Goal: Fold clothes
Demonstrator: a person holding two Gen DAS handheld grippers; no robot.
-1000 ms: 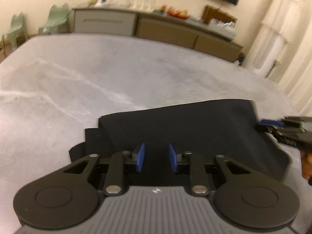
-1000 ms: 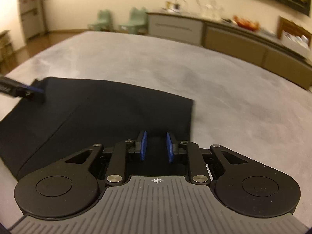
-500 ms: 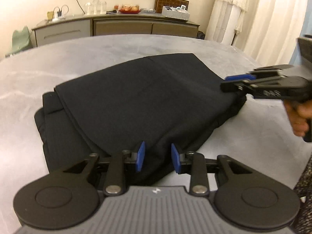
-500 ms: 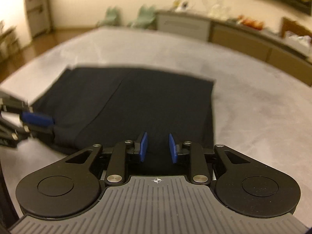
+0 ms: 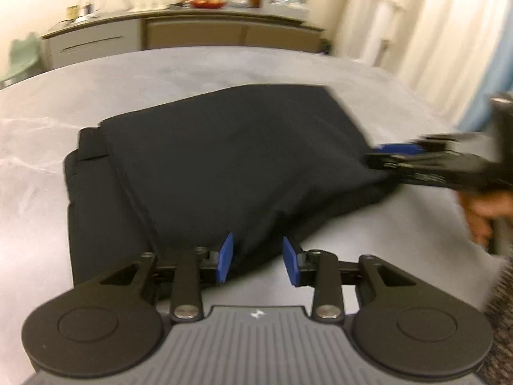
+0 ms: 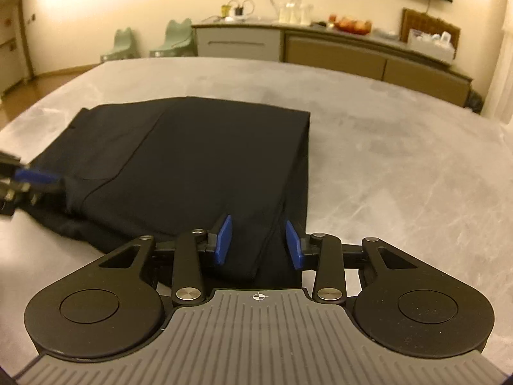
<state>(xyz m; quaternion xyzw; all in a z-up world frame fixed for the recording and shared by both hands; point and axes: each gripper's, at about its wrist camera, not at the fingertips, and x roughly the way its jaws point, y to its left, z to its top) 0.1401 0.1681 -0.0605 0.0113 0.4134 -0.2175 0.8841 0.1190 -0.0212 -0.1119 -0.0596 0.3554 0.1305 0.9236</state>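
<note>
A black garment [image 5: 224, 166] lies folded in layers on the grey table [image 5: 192, 67]; it also shows in the right wrist view [image 6: 208, 160]. My left gripper [image 5: 258, 258] is open, its blue pads at the garment's near edge with nothing between them. My right gripper [image 6: 258, 240] is open, its pads astride the garment's near right corner. The right gripper also shows in the left wrist view [image 5: 397, 157] at the garment's right edge. The left gripper shows at the left edge of the right wrist view [image 6: 29, 176], at the garment's left corner.
A long sideboard [image 6: 320, 51] with cups, a fruit bowl and boxes stands along the far wall. Two green chairs [image 6: 173, 38] stand at its left. White curtains [image 5: 416, 22] hang at the right. The table edge [image 6: 41, 96] curves round at the left.
Both grippers have drawn back towards the garment's near edge and their jaws have opened wider. The garment lies folded flat on the table.
</note>
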